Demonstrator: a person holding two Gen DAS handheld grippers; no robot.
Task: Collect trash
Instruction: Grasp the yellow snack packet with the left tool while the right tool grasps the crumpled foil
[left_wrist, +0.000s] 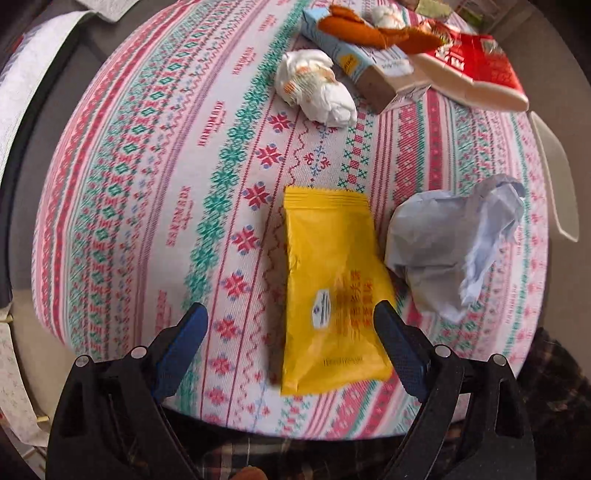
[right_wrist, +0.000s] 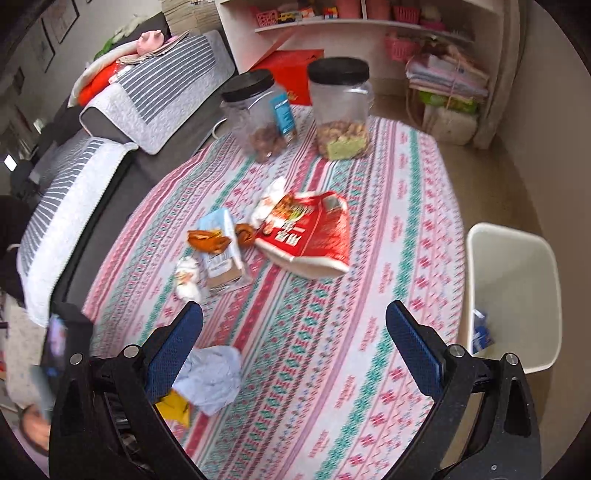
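A yellow snack wrapper (left_wrist: 328, 288) lies flat on the patterned tablecloth (left_wrist: 147, 184), between the open jaws of my left gripper (left_wrist: 291, 314), which hovers just above its near end. A crumpled grey-blue paper (left_wrist: 454, 243) lies right of it; it also shows in the right wrist view (right_wrist: 210, 376), with the yellow wrapper (right_wrist: 173, 406) peeking out beside it. Farther off lie a white tissue ball (left_wrist: 317, 86), a light blue carton (left_wrist: 365, 70), orange peel (left_wrist: 354, 29) and a red packet (left_wrist: 476, 66). My right gripper (right_wrist: 295, 325) is open and empty above the table.
A cream waste bin (right_wrist: 513, 295) stands off the table's right edge with a blue item inside. Two black-lidded clear jars (right_wrist: 258, 114) (right_wrist: 341, 110) stand at the far end. A grey sofa with striped cushions (right_wrist: 74, 192) runs along the left.
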